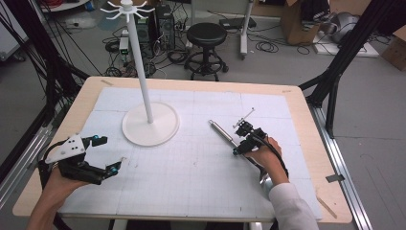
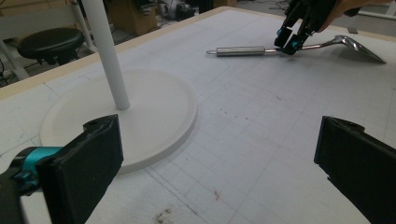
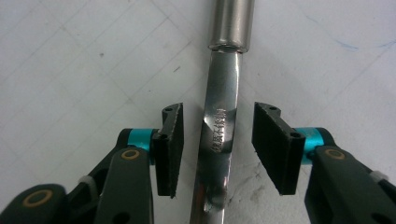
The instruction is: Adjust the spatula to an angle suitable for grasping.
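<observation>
A stamped marking sat on the flat shank of the polished steel spatula-like utensil with a cylindrical handle (image 3: 219, 135); in the right gripper view the characters were too small and blurred to read. No other writing was legible.

The right gripper (image 3: 217, 144) stood over that shank, jaws partly open, one pad on each side with a gap to the metal on both; nothing was gripped. That view showed the joint where the shank entered the round handle. The left gripper view showed what it did not: the whole utensil (image 2: 299, 46) lying flat, handle end pointing toward the stand, broad blade at the far end, with the right gripper (image 2: 290, 41) above the shank. In the high view the utensil (image 1: 223, 131) lay on the right half of the bench, the blade under the person's right hand (image 1: 265, 160).

The left gripper (image 1: 109, 154) was held low at the near left, jaws wide apart and empty, just beside the white stand with a round disc base and tall pole (image 1: 150, 122). The hooked top of the pole appeared in the high view.

The bench (image 1: 306, 120) was pale wood covered by a white gridded mat (image 1: 191, 163) with some smudges. Beyond it were a grey floor, a black round stool (image 1: 206, 36), loose cables, computer towers and cardboard boxes.
</observation>
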### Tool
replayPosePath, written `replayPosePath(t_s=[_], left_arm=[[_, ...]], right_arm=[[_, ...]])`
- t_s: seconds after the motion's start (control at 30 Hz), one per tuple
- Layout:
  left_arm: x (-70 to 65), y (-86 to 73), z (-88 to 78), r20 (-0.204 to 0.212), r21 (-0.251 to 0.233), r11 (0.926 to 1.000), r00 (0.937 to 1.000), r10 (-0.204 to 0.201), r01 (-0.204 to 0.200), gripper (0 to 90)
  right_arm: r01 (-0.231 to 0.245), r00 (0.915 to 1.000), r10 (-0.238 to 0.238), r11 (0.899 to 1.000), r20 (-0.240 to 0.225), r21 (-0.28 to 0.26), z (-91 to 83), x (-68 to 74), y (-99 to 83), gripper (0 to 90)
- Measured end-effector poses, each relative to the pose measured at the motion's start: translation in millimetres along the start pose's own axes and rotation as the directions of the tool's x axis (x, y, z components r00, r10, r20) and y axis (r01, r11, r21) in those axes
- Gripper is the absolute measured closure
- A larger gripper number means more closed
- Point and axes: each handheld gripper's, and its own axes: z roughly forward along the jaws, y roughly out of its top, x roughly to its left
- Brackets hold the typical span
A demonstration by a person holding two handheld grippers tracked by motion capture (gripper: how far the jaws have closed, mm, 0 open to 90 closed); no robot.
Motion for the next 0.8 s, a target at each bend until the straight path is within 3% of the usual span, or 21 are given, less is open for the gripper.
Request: replayPosePath(t_s=[0.57,0.8], left_arm=[[0.0,-0.1,0.1,0.0,-0.001,1.0,1.0,-0.002,0.002,1.7],[0.3,0.0,-0.9,0.001,-0.004,1.0,1.0,-0.002,0.002,1.7]], right_arm=[[-0.031,0.9995,0.03,0.999,0.009,0.043,4.6,1.2,3.5,71.4],[-0.096,0.9954,0.096,0.994,0.004,0.055,4.5,0.6,5.3,74.2]])
